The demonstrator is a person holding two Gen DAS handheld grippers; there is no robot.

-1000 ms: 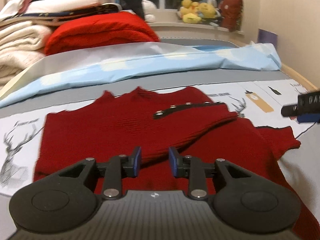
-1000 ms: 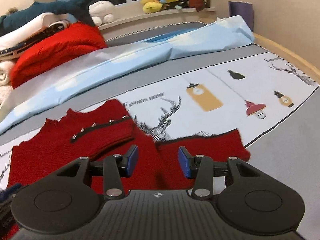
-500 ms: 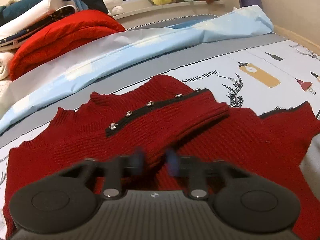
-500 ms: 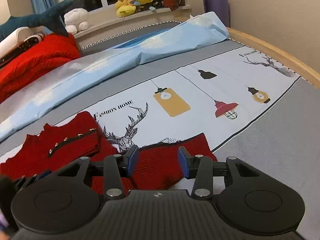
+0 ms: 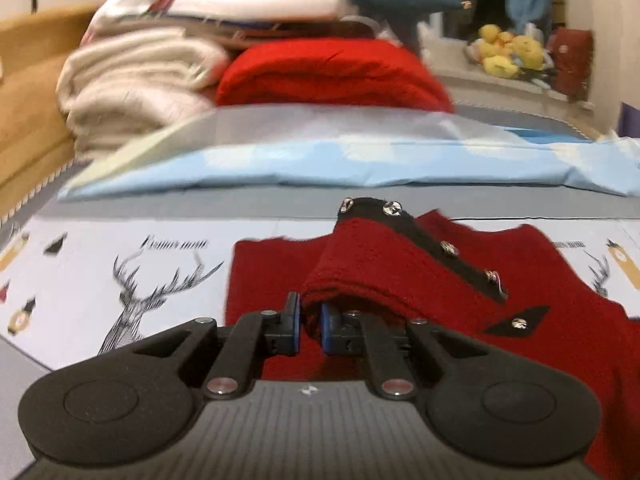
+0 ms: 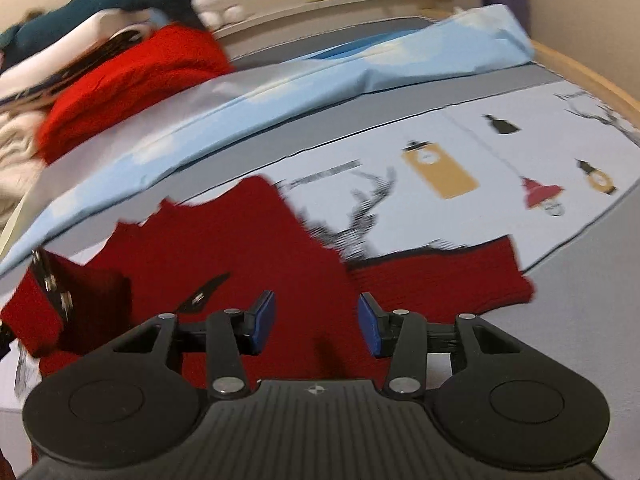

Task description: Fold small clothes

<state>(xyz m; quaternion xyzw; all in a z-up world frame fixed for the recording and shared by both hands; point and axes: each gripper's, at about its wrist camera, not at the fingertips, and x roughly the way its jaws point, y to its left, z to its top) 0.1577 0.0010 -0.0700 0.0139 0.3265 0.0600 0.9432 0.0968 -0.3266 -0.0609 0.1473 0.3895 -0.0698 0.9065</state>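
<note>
A small dark red knit sweater (image 5: 532,280) with a black snap-button placket (image 5: 448,248) lies on the printed bed sheet. My left gripper (image 5: 310,326) is shut on a fold of the sweater and holds that flap raised. In the right wrist view the sweater (image 6: 224,264) spreads under my right gripper (image 6: 316,322), which is open and empty above its middle. The lifted flap (image 6: 60,304) shows at the left, and one sleeve (image 6: 448,280) lies flat to the right.
A pale blue duvet (image 5: 360,156) lies folded behind the sweater. A stack of folded blankets, cream (image 5: 136,88) and bright red (image 5: 332,72), stands at the back left. A wooden bed frame (image 6: 592,80) runs along the right. Plush toys (image 5: 508,52) sit on the windowsill.
My left gripper has closed on the sweater's buttoned flap and lifted it leftward. The right gripper has stayed open and moved back over the sweater's middle.
</note>
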